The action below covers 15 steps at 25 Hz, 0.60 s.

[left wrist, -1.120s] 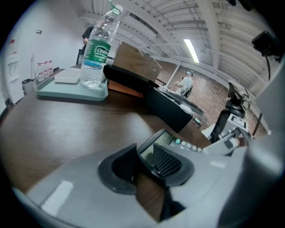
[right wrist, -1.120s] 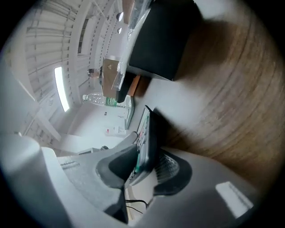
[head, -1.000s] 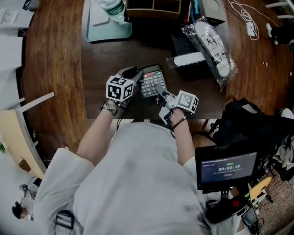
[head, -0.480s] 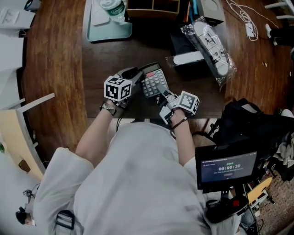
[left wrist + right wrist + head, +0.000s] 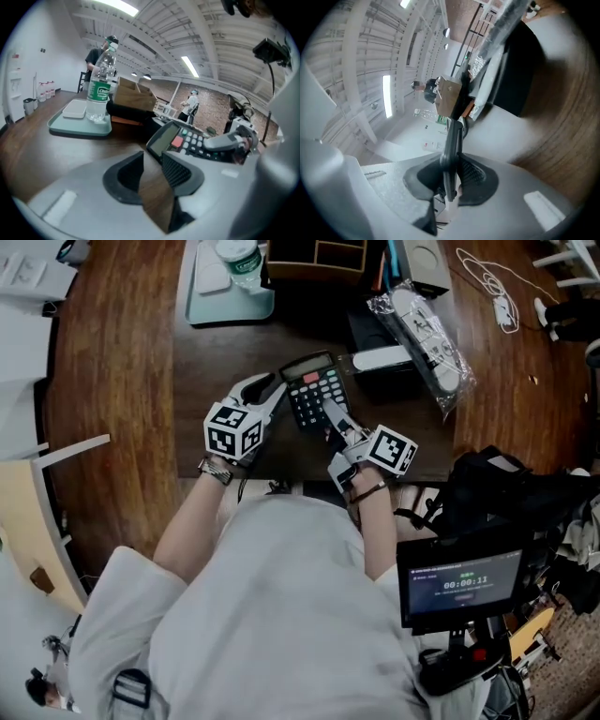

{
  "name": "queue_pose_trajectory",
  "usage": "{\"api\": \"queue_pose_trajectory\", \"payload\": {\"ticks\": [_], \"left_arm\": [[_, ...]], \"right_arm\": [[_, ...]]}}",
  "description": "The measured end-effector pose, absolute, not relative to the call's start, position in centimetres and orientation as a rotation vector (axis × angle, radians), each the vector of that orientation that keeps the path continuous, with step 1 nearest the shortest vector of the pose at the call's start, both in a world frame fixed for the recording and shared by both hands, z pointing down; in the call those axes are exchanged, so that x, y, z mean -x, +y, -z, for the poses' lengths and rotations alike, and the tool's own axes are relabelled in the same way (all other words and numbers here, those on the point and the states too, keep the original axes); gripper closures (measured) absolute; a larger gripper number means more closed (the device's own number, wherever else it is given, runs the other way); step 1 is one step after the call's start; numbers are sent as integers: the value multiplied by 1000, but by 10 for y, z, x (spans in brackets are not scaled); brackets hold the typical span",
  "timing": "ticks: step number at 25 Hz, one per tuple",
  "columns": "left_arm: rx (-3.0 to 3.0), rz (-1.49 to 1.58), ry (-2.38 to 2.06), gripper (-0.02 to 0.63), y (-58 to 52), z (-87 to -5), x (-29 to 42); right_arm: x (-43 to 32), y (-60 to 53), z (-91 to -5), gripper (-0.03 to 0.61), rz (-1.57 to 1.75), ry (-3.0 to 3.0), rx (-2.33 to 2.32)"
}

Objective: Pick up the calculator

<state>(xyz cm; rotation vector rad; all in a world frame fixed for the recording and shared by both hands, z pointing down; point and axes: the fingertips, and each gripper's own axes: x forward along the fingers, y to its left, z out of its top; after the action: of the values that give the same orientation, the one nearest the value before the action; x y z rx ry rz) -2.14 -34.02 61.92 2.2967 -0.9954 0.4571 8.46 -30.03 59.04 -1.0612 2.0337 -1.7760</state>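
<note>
The dark calculator [image 5: 314,390], with a grey screen and a red key, is held tilted above the wooden table [image 5: 112,381]. My right gripper [image 5: 330,414] is shut on its near edge; in the right gripper view the calculator [image 5: 453,133] runs edge-on between the pads of my right gripper [image 5: 451,176]. My left gripper [image 5: 272,390] sits just beside the calculator's left side. In the left gripper view the left gripper [image 5: 152,159] stands open with only bare wood in the narrow gap, and the calculator [image 5: 186,139] lies just past its right jaw.
A teal tray [image 5: 216,306] with a water bottle [image 5: 234,254] stands at the back left. A wooden organiser [image 5: 314,254], a white box [image 5: 384,360] and a plastic-wrapped item [image 5: 427,329] lie behind and to the right. A black bag [image 5: 506,484] sits by the table's near right edge.
Both grippers have risen. The calculator has come up off the table in the right gripper and now sits farther away and more tilted.
</note>
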Motion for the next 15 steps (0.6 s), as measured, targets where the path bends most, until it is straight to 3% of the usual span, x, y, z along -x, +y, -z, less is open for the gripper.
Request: {"api": "queue_pose_trajectory", "payload": {"ticks": [15], "left_arm": [[-2546,-373,-1032,477,-315,-519,9]], "right_arm": [[-102,-298,-493,509,1350,2267,1300]]}}
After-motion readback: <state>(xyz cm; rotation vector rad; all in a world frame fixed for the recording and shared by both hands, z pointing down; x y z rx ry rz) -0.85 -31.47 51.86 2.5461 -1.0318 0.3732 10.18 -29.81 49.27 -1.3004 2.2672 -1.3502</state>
